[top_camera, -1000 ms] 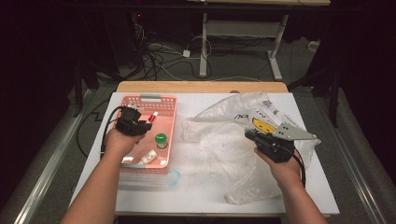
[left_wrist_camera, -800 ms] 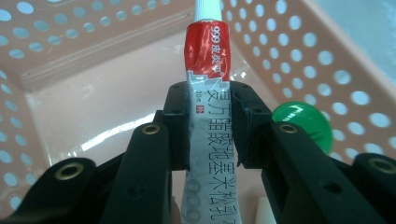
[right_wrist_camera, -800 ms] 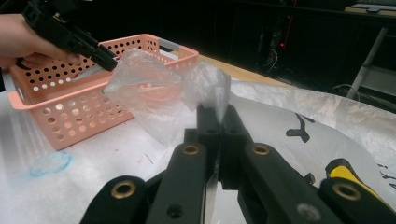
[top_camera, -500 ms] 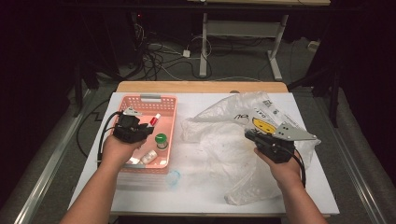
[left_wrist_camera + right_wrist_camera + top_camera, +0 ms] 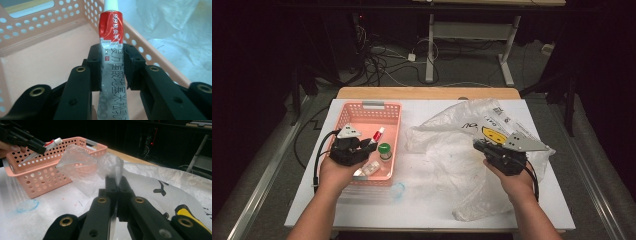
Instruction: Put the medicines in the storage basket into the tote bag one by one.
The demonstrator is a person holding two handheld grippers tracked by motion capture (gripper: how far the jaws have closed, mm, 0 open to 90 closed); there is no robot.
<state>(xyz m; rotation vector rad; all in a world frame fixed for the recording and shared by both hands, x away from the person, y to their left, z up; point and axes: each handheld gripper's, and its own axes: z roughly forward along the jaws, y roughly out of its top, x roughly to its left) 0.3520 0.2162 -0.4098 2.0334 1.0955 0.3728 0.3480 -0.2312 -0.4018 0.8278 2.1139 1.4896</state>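
The left gripper [image 5: 112,67] is clamped on a red-and-silver tube [image 5: 111,42], white cap pointing away from it, and it has carried that tube up and toward the plastic bag since a second ago, so the tube now hangs above the pink basket [image 5: 357,116] rather than lying in it. The right gripper [image 5: 115,185] has not moved (jaws pinched tight on a fold of the plastic bag [image 5: 82,170]), holding the film up. My guess is the tube goes into the bag next. Beyond the left gripper, a green-capped bottle [image 5: 384,150] stays in the basket.
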